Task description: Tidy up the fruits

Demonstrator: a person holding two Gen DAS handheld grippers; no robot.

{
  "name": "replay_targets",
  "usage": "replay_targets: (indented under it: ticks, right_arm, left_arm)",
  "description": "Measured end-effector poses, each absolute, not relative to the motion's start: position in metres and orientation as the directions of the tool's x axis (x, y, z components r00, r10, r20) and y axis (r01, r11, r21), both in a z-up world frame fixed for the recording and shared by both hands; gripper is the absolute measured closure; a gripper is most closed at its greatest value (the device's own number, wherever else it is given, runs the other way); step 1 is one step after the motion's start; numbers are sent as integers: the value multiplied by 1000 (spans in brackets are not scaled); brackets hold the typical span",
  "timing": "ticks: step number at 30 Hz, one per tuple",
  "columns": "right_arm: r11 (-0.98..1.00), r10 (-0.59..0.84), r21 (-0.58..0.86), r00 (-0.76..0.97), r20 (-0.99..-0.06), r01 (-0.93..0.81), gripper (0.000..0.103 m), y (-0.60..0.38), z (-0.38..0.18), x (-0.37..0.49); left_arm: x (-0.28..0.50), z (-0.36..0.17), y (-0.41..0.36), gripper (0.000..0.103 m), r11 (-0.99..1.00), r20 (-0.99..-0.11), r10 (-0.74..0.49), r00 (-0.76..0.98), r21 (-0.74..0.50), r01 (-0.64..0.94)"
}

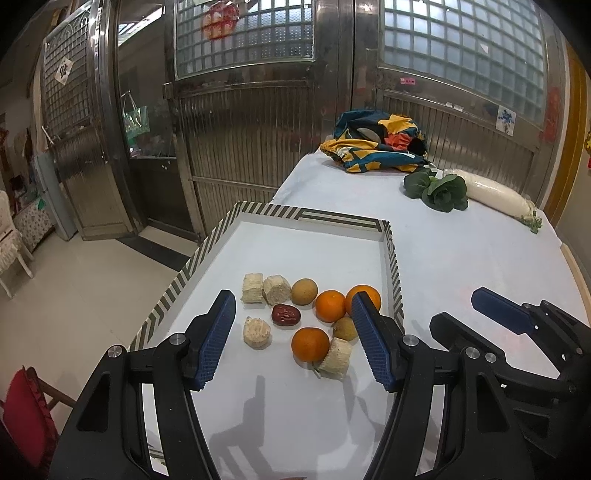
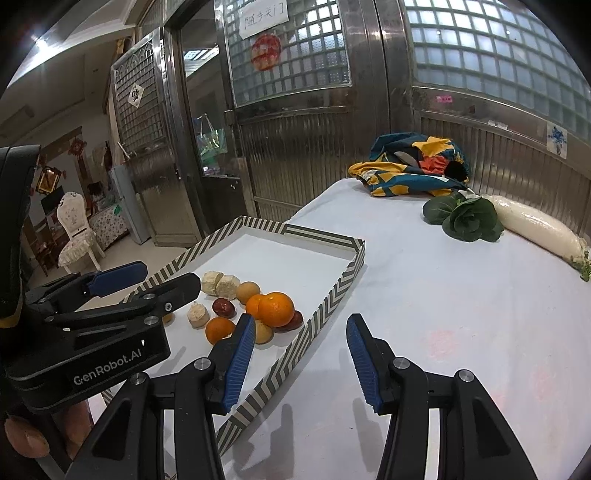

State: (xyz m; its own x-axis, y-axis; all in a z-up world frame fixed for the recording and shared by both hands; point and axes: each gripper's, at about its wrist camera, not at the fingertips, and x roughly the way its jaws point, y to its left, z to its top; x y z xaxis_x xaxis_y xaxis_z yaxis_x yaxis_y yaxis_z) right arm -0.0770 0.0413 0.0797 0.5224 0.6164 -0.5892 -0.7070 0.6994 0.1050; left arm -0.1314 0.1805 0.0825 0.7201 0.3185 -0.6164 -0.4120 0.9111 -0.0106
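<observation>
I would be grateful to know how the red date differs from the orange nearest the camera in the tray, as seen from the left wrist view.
The red date is dark red, wrinkled and oblong; the nearest orange is bright orange, smooth and round. The date looks clearly smaller than the orange. The date lies apart from its neighbours, while the orange appears to touch a corn piece. Both lie in the striped tray.

walls: ribbed stainless steel doors [image 1: 240, 140] topped by glass-block panels [image 2: 491, 48], daylight coming through
signs: red ornament [image 2: 266, 50] and a paper note [image 2: 263, 16] on the glass
floor: pale glossy tiles [image 1: 85, 295] with a dark strip at the threshold
furniture: white ornate chair [image 2: 75, 236] in the side room, red chair [image 1: 27, 417] close by
worktop: white cloth cover [image 2: 443, 314]
</observation>
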Motion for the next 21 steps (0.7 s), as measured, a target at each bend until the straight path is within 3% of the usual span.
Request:
replay_targets:
  ticks: [21]
  right_arm:
    - [697, 619, 113, 515, -593, -708, 53, 40, 78, -76]
  left_arm:
    - [-131, 81, 176, 37, 912, -616, 321, 719, -5, -411]
